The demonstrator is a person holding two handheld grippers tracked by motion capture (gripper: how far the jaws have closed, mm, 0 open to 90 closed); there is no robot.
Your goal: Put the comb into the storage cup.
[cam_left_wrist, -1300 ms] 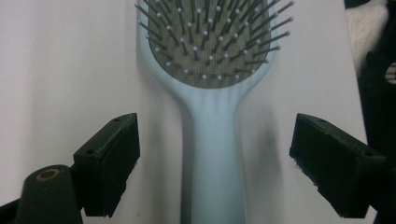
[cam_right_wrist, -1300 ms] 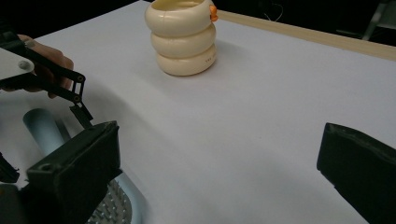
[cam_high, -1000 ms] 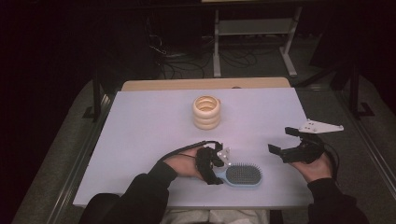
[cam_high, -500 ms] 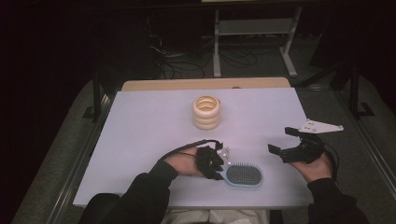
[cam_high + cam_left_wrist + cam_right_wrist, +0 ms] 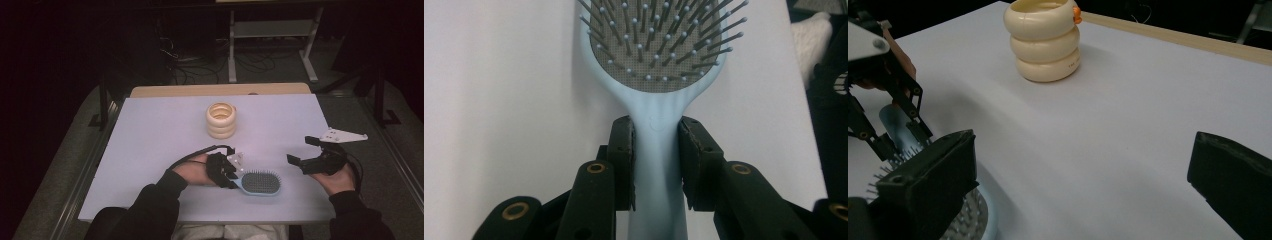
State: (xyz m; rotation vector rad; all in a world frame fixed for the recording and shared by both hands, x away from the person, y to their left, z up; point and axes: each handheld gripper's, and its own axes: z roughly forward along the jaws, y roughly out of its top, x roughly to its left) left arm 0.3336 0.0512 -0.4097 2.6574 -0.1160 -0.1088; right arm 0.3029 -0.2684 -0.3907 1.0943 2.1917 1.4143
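Left tool (image 5: pixel 656 165) clamping hairbrush (image 5: pixel 659 65) handle, ringed cup's (image 5: pixel 1044 40) orange tab close-up

Hairbrush (image 5: pixel 659 55) head and handle end cut off by edges

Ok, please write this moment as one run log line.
left claw: shut on hairbrush handle | right claw: open, empty | hairbrush: on table

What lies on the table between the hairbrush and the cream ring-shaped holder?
Nothing: in the high view the white table is bare between the hairbrush and the ringed holder.
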